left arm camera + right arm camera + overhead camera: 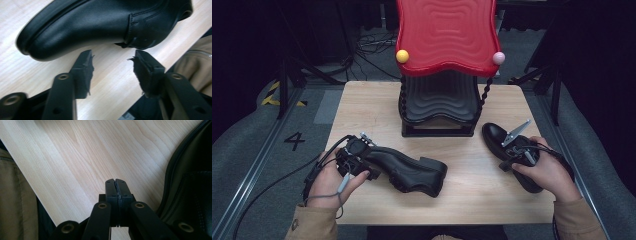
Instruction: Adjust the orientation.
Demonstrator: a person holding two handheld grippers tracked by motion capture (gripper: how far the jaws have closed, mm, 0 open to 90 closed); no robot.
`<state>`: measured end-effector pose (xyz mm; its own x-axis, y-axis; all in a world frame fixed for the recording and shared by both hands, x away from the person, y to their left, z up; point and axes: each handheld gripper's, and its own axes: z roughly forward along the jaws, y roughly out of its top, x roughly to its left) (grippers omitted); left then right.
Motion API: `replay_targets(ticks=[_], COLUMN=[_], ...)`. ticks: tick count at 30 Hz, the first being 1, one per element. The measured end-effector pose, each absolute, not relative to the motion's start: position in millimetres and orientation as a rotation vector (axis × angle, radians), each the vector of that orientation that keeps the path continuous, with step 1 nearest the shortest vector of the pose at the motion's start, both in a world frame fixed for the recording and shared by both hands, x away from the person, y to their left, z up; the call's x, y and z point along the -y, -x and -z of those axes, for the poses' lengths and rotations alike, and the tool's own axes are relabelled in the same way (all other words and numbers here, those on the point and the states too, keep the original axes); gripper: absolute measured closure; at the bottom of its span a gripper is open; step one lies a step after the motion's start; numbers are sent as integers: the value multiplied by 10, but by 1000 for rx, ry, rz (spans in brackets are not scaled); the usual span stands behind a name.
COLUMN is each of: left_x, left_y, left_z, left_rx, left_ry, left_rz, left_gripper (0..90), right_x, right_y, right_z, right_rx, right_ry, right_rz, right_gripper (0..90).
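A black leather shoe (412, 172) lies on its side at the front of the wooden table (362, 100). My left gripper (362, 159) sits at its left end. In the left gripper view the jaws stand open (112, 60), just short of the shoe (100, 25), with nothing between them. A second black shoe (497, 137) lies at the right, partly under the right hand. My right gripper (508, 164) rests beside it. In the right gripper view its jaws are shut together (116, 182) on nothing, with this shoe (192, 185) to their right.
A shoe rack with a black wavy shelf (439, 107) and a red wavy top (447, 35) stands at the table's back middle. Its front corners carry a yellow ball (402, 56) and a pink ball (498, 58). Cables trail over the floor at left.
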<state>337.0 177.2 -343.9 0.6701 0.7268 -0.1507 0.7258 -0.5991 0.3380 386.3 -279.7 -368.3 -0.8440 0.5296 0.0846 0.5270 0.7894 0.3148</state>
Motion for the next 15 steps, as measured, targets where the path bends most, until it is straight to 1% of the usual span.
replay_targets(ticks=[1, 2, 3, 6, 8, 10, 13, 15], left_x=[-1767, -1764, -1757, -1728, -1732, -1728, -1704, -1694], left_y=[-3371, -3372, -3369, -3356, -3364, -3364, -3351, -3346], left_z=[3431, 3414, 3396, 3367, 3365, 3369, 3360, 3357], left_rx=[-1126, -1112, -1100, -1088, -1088, -1094, -1088, -1083], left_ry=[-2494, -2481, -2477, -2462, -2452, -2453, -2453, -2452], left_rz=[3, 11, 6, 14, 16, 5, 3, -8], left_gripper=[602, 652, 674, 722, 725, 751, 832, 856], right_x=[2797, 2798, 2804, 2821, 2830, 2829, 2776, 2725], right_y=[-3860, -3856, -3853, -3841, -3841, -3844, -3839, -3835], right_z=[3685, 3684, 3681, 3673, 3675, 3673, 3681, 3700], right_rx=[-2961, -2957, -2955, -2949, -2946, -2946, -2960, -2978], right_ry=[-876, -878, -878, -881, -880, -881, -840, -803], right_rz=[-520, -521, -528, -561, -570, -593, -639, -682], right_gripper=[900, 900, 900, 900, 900, 900, 900, 900])
